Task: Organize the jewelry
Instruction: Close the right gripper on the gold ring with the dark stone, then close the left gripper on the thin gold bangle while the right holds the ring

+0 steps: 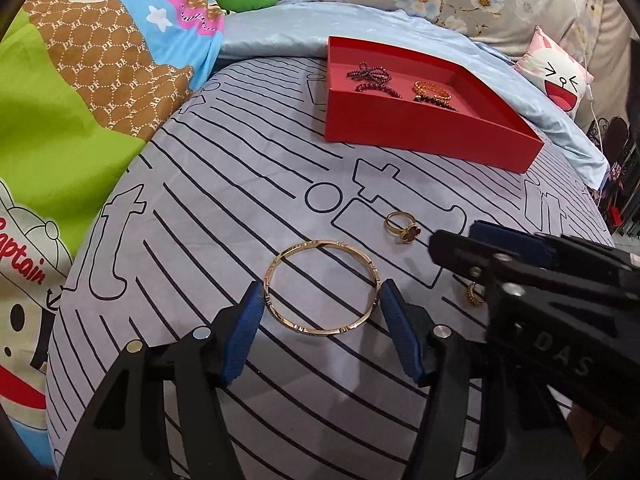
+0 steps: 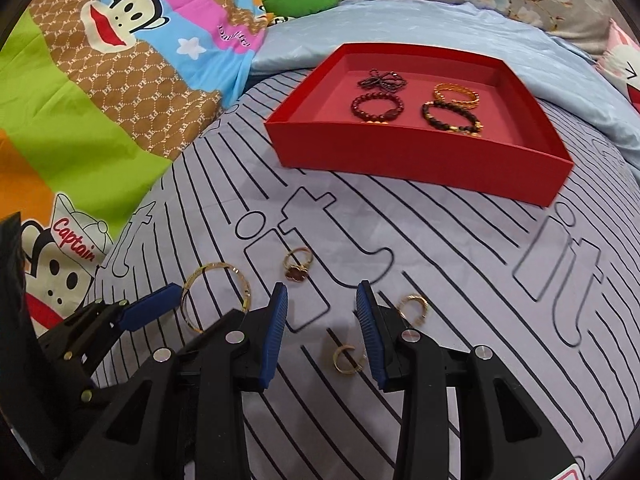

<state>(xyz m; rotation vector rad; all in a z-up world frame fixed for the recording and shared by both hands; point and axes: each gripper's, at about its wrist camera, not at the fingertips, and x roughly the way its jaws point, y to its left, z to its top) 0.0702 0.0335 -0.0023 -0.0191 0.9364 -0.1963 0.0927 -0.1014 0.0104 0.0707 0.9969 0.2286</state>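
Bedsheet [image 1: 224, 208] fills the frames, red tray [image 1: 424, 136] at upper right already holding bracelets. Left gripper [image 1: 320, 308] brackets the gold bangle [image 1: 323, 287] at lower centre, pads at its rim, grip uncertain. Right gripper [image 2: 322, 312] hangs released over a small earring [image 2: 347, 359]. Next: clamp, lift, carry trayward.

On the bed [image 2: 440, 240] in front of you, the tray [image 2: 420, 164] sits farthest back with four bracelets [image 2: 378, 108] inside. Nearer you, the bangle [image 1: 324, 288] lies between your left tongs [image 1: 322, 334]; the ring [image 2: 298, 266] lies right of it, and two earrings [image 2: 348, 358] lie by your right tongs [image 2: 322, 336].
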